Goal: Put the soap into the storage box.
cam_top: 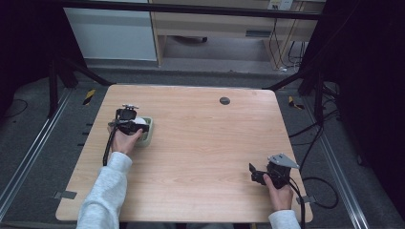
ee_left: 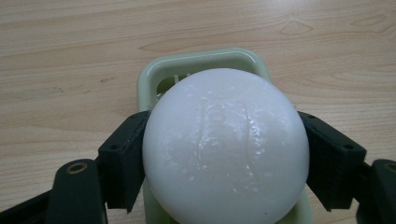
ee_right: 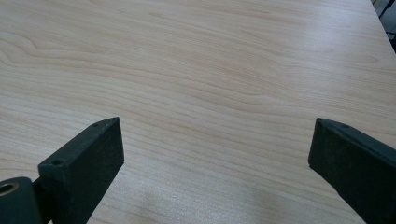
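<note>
Both black jaws of the left gripper (ee_left: 224, 158) press against the sides of a white soap bar (ee_left: 225, 144), one pad on each flank, so the rounded bar is clamped between them. Its glossy top bears a faint raised rectangle. Just under the bar sits a pale green soap dish (ee_left: 201, 63); its rounded far rim and a bit of slotted floor show beyond the soap. Whether the bar touches the dish or hangs just above it cannot be told.

From the high view, the left gripper (cam_top: 136, 125) sits over the same dish (cam_top: 149, 136) near the left edge of the wooden table (cam_top: 200, 143), with the soap (cam_top: 140, 121) showing as a white patch at its tip. A hand in a light grey sleeve (cam_top: 102, 191) carries it.

Over on the other side, the right gripper (ee_right: 215, 154) has its jaws wide apart with only bare wood grain between them. In the high view this gripper (cam_top: 255, 172) rests low near the table's near right corner, well apart from the dish. A small dark round cap (cam_top: 224, 100) is set in the tabletop near the far edge.
</note>
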`<state>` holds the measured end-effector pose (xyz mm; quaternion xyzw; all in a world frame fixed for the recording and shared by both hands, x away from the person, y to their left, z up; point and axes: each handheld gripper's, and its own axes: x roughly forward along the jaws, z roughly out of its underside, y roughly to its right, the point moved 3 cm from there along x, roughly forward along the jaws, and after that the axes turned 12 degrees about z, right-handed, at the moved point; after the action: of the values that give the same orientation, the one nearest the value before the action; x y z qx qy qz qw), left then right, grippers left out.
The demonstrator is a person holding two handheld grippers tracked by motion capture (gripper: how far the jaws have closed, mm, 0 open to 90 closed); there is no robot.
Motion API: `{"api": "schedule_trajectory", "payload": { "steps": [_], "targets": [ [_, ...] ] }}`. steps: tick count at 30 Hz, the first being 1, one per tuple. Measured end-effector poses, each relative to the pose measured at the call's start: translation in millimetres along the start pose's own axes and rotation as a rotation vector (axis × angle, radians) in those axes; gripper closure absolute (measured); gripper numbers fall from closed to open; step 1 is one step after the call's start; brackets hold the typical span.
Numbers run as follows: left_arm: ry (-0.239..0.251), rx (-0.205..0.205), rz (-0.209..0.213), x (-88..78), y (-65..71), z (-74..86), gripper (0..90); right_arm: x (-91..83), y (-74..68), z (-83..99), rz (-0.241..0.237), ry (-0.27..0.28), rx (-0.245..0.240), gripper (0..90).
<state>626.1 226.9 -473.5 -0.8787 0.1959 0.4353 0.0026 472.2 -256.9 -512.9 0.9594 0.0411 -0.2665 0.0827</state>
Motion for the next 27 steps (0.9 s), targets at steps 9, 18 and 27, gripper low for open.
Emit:
{"api": "schedule_trajectory", "payload": {
  "steps": [9, 18, 27],
  "targets": [
    [-0.005, -0.004, -0.004, 4.7, 1.7, 1.1, 24.4, -0.1, 0.1, -0.1, 0.000, 0.002, -0.001, 3.8],
    [-0.018, -0.005, -0.010, 7.1, 2.3, 2.8, 24.3, -0.1, -0.1, 0.0, -0.001, 0.002, -0.002, 3.7],
    [-0.004, -0.013, -0.012, 8.3, 1.3, 3.6, 24.2, -0.2, -0.3, 0.0, -0.003, 0.000, -0.002, 3.8]
  ]
}}
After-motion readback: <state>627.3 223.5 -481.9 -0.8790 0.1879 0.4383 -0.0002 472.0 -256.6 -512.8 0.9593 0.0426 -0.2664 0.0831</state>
